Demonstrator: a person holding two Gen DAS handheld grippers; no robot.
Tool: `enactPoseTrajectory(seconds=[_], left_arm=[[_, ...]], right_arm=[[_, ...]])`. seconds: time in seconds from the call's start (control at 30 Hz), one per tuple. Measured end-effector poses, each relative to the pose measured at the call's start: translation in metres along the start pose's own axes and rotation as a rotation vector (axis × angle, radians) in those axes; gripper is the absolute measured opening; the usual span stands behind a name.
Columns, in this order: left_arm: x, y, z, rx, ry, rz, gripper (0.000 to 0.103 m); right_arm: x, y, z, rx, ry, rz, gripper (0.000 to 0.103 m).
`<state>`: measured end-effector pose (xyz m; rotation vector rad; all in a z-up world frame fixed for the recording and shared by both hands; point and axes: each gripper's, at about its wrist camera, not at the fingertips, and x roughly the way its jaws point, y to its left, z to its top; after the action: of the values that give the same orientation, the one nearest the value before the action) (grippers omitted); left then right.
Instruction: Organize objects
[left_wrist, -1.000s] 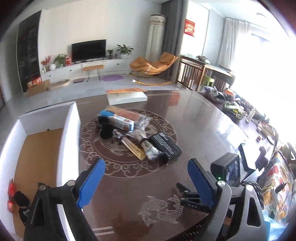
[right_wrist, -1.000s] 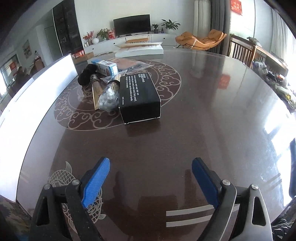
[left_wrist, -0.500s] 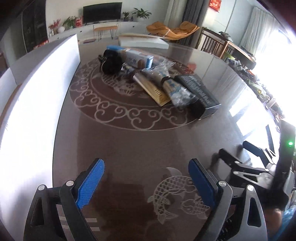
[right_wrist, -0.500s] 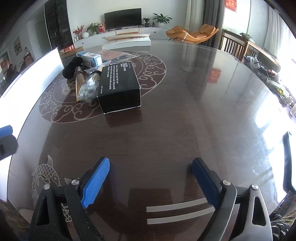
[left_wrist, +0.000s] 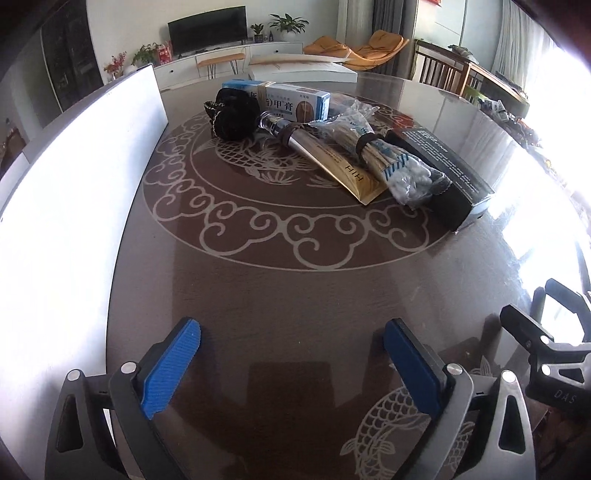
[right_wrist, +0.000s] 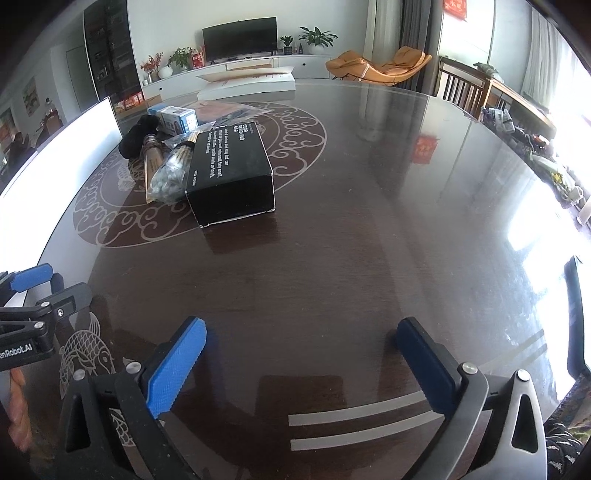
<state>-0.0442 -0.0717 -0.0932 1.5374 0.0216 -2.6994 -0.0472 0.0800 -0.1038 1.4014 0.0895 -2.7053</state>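
Note:
A pile lies on the dark round table: a black box, a bag of cotton swabs, a gold and silver tube, a black fuzzy item and a blue-white carton. My left gripper hovers low over bare table well short of the pile, jaws opening, nothing between them. My right gripper is beside it to the right, jaws also opening and empty, the black box ahead to its left.
A tall white box wall runs along the table's left side. A flat white cardboard box sits at the far edge. Clutter lines the table's right rim. A chair back stands beyond.
The left gripper has sunk toward the table, so the white box's inside is out of its view. It now shows at the right view's left edge. Both pairs of jaws stand slightly wider.

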Motion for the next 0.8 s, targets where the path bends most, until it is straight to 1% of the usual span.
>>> enactPoseTrajectory(seconds=[0.17,0.37,0.8], left_arm=[[0.007,0.003,0.012,-0.014,-0.004,0.005,0.103],[0.009,0.004,0.013,-0.024,-0.057,0.012,0.103],[0.010,0.003,0.015,-0.021,-0.053,0.011,0.103]], right_arm=[[0.000,0.000,-0.001,-0.001,-0.003,-0.001,0.103],[0.000,0.001,-0.001,-0.002,-0.009,-0.006,0.103],[0.001,0.004,-0.001,-0.016,-0.011,0.001,0.103]])
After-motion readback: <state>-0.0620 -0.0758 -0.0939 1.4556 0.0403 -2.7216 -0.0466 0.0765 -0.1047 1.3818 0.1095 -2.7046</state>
